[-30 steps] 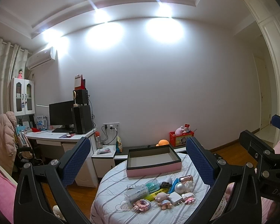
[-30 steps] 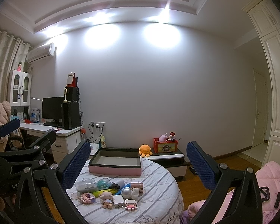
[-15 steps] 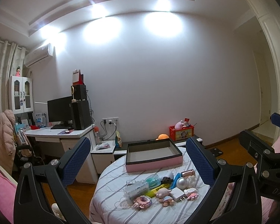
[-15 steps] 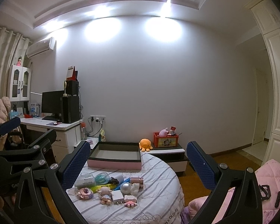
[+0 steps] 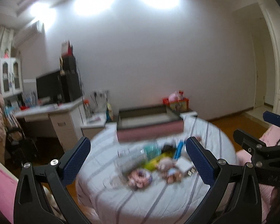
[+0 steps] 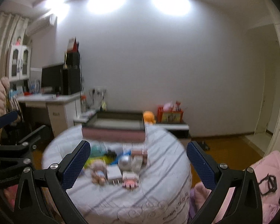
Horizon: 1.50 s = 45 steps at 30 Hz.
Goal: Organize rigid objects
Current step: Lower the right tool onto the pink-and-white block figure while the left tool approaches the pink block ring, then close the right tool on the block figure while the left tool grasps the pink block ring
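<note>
A round table with a striped cloth (image 5: pixel 158 201) (image 6: pixel 158 192) carries a blurred cluster of small objects: a clear jar (image 5: pixel 129 157), a pink donut-shaped toy (image 5: pixel 140 176), a white charger (image 5: pixel 183 166) (image 6: pixel 113 173), a silver ball (image 6: pixel 125 161), a small figurine (image 6: pixel 98 169). Behind them stands an open pink-sided box (image 5: pixel 149 123) (image 6: pixel 114 127). My left gripper (image 5: pixel 138 160) hovers open above the cluster, holding nothing. My right gripper (image 6: pixel 138 160) is open too, and holds nothing.
A white desk with a monitor (image 5: pixel 50 87) stands at the left, a low cabinet with a red box (image 6: pixel 169 113) and an orange plush (image 6: pixel 149 116) behind the table. Pink bedding (image 6: pixel 267 184) lies at the right. The wooden floor (image 6: pixel 224 147) surrounds the table.
Both grippers have moved forward and tilted down toward the table, so the objects look larger and motion-blurred. Both stay open.
</note>
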Tool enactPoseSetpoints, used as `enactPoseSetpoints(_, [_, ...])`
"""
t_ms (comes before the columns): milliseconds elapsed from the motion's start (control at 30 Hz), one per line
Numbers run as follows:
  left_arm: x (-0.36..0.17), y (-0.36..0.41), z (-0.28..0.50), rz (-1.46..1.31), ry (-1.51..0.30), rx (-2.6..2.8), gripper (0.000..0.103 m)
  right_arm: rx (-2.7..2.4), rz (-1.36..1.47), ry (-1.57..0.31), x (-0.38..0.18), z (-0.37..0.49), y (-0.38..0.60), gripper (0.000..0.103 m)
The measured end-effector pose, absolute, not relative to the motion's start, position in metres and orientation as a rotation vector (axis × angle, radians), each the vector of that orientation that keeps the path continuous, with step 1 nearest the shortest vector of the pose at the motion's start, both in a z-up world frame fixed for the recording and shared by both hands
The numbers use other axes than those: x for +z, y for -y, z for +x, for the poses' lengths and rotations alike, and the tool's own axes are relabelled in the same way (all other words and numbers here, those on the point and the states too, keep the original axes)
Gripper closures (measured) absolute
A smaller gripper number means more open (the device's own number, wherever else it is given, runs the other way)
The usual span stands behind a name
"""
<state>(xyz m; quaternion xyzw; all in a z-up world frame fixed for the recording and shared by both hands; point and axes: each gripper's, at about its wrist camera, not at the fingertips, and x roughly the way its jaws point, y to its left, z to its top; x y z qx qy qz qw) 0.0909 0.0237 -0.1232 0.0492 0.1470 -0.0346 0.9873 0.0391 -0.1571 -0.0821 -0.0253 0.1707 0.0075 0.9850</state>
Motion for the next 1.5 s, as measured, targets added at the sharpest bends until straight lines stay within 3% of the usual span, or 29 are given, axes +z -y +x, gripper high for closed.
enactPoseSetpoints(267, [-0.202, -0.039, 0.146, 0.036, -0.52, -0.065, 0.0, 0.02, -0.078, -0.545, -0.168, 0.087, 0.158, 0.0])
enactPoseSetpoints(500, [-0.256, -0.04, 0.188, 0.008, -0.669, -0.022, 0.0, 0.04, -0.073, -0.64, -0.204, 0.111, 0.158, 0.0])
enactPoseSetpoints(967, [-0.269, -0.039, 0.222, 0.015, -0.719, -0.031, 0.0, 0.098, -0.011, -0.696, -0.227, 0.148, 0.172, 0.001])
enactPoseSetpoints(1067, [-0.268, -0.038, 0.221, 0.02, -0.702, -0.044, 0.009, 0.116, -0.001, -0.698, -0.228, 0.155, 0.173, 0.011])
enactPoseSetpoints(1133, [-0.267, -0.036, 0.219, 0.02, -0.691, -0.062, 0.017, 0.143, 0.0, -0.697, -0.226, 0.157, 0.171, 0.031])
enactPoseSetpoints(1233, [-0.266, -0.034, 0.215, 0.027, -0.683, -0.072, 0.022, 0.179, 0.004, -0.706, -0.226, 0.16, 0.169, 0.047])
enactPoseSetpoints(1500, [-0.264, -0.036, 0.203, 0.028, -0.687, -0.098, 0.027, 0.207, 0.031, -0.718, -0.226, 0.157, 0.18, 0.052])
